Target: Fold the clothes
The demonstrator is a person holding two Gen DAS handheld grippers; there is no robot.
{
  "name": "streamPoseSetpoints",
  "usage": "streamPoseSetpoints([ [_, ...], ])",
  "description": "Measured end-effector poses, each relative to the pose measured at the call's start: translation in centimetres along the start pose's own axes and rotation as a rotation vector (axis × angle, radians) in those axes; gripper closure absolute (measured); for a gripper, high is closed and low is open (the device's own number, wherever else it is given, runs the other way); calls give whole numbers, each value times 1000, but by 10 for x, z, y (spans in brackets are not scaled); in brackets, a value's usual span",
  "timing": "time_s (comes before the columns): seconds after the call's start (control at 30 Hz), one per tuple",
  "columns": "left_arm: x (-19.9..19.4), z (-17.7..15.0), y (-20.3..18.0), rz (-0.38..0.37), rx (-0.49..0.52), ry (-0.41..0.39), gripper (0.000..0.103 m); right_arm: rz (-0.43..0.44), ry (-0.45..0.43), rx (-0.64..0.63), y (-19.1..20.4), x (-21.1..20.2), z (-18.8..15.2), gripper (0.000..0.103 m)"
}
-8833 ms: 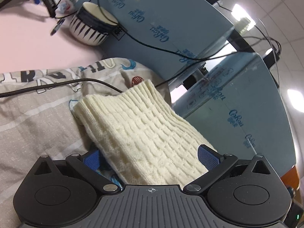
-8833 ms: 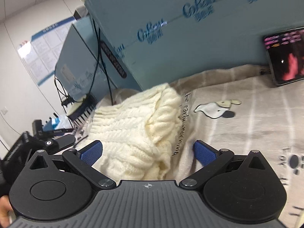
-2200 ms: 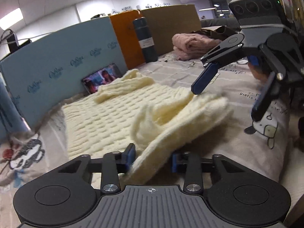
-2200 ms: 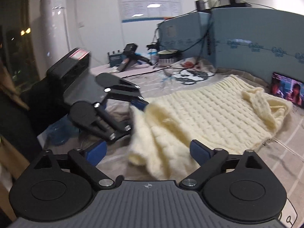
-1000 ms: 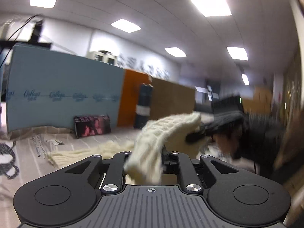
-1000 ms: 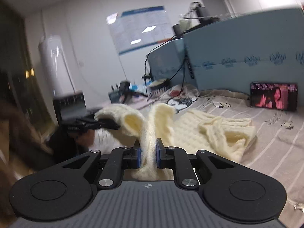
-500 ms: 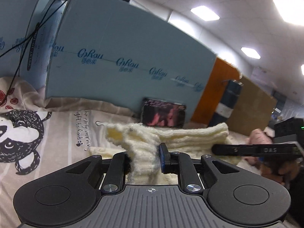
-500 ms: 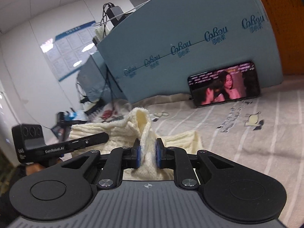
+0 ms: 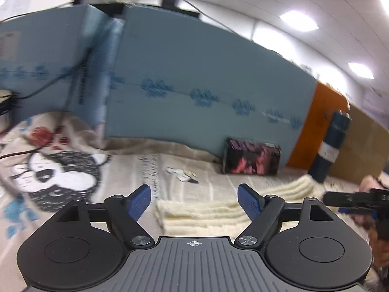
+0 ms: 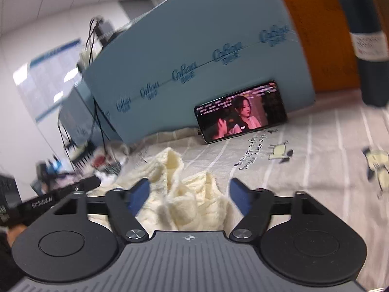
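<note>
A cream knit sweater (image 9: 206, 215) lies folded on the printed bed sheet (image 9: 136, 168). My left gripper (image 9: 194, 200) is open and empty, with the sweater's folded edge lying between and just beyond its blue fingertips. In the right wrist view the sweater (image 10: 192, 199) bunches up between the open jaws of my right gripper (image 10: 188, 192), which holds nothing. The right gripper also shows at the right edge of the left wrist view (image 9: 352, 198), and the left gripper at the left edge of the right wrist view (image 10: 56, 194).
A blue foam board (image 9: 199, 97) stands along the back of the bed. A phone (image 10: 240, 110) playing a video leans on it. A dark bottle (image 9: 330, 143) stands by an orange board (image 9: 313, 126). Cables and a bowl (image 9: 4, 102) are at the far left.
Both grippers have opened and let go of the sweater, which now lies folded on the sheet. Both have drawn back a little from it.
</note>
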State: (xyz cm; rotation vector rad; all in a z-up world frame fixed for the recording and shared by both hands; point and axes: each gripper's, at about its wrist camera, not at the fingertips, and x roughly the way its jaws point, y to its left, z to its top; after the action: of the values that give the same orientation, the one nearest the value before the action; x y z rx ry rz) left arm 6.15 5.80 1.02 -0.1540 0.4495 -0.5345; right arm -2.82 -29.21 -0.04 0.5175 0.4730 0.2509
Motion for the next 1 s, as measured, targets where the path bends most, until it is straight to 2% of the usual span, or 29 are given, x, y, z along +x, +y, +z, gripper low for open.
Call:
streamPoseSetpoints([
  [0.07,-16,2,6,32,-54,1,16,19,5,23,0,-11,-1,24],
  [0.13,-33,-1,12,21,-109,26,14,34,20,37,1,-20,-4,20],
  [0.2,-49,-7,18,-28,-180,72,12,43,47,44,3,-26,-9,19],
  [0.27,-59,-16,23,-99,-251,153,7,39,71,47,3,-29,-14,17],
  [0.37,-71,-33,30,-205,-359,269,6,13,108,52,3,-25,-20,16],
  [0.47,-74,-53,25,-236,-424,356,6,4,128,85,-1,-18,-25,16],
  [0.57,-69,-65,19,-260,-457,391,5,1,155,134,-3,-8,-30,15],
  [0.7,-50,-62,8,-232,-477,356,2,4,176,154,3,2,-35,15],
  [0.83,-23,-57,-3,-225,-441,297,0,-8,175,181,11,8,-37,14],
  [0.9,-15,-55,-2,-207,-464,257,0,-16,171,202,12,8,-38,15],
  [1.0,-11,-55,2,-147,-510,191,2,-27,161,249,14,5,-41,25],
])
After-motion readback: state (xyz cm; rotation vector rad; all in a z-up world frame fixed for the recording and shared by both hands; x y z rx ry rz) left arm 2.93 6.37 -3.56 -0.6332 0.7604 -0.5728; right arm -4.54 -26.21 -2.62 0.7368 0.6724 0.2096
